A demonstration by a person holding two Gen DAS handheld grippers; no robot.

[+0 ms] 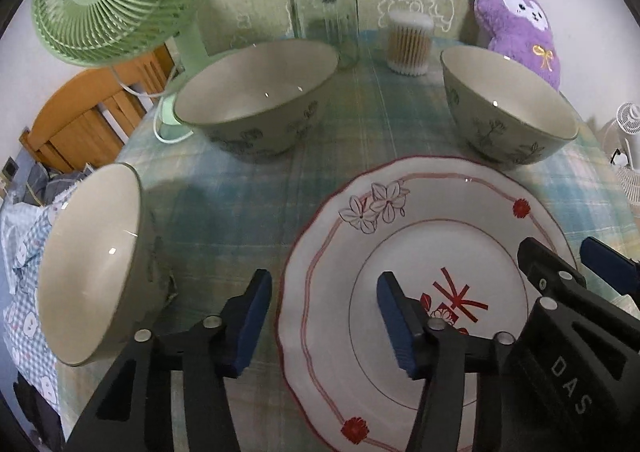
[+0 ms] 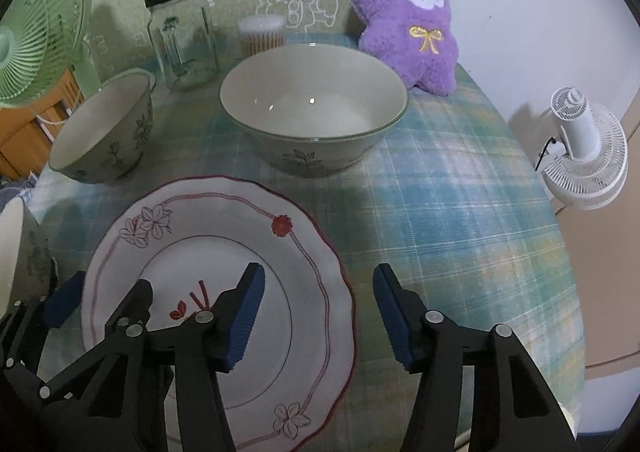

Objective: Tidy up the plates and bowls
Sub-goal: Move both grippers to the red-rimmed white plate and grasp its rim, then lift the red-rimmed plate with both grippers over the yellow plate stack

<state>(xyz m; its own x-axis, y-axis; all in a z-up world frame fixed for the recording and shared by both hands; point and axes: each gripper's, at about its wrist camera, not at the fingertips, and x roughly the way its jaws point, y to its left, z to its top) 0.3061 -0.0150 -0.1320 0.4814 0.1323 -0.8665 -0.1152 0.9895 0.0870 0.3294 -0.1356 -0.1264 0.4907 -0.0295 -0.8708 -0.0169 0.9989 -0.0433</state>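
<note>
In the left wrist view, our left gripper (image 1: pixel 324 316) straddled the plate's (image 1: pixel 460 204) left rim, fingers apart, touching nothing. In the right wrist view, our right gripper (image 2: pixel 318 318) straddled its right rim, likewise unclosed, bowls (image 2: pixel 314 108) beyond.

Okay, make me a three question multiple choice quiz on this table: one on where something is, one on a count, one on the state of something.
1. Where does the purple plush toy sit?
A. at the table's far edge, by the wall
B. on the plate
C. inside a bowl

2. How many green bowls show in the left wrist view?
A. one
B. three
C. five

3. How is the glass jar?
A. lying on its side
B. upright, lid on
C. upright, lid off

Answers: 1 A, it leans behind the bowl. 2 B, one beside the plate, two behind. 3 B, a dark lid caps it.
</note>
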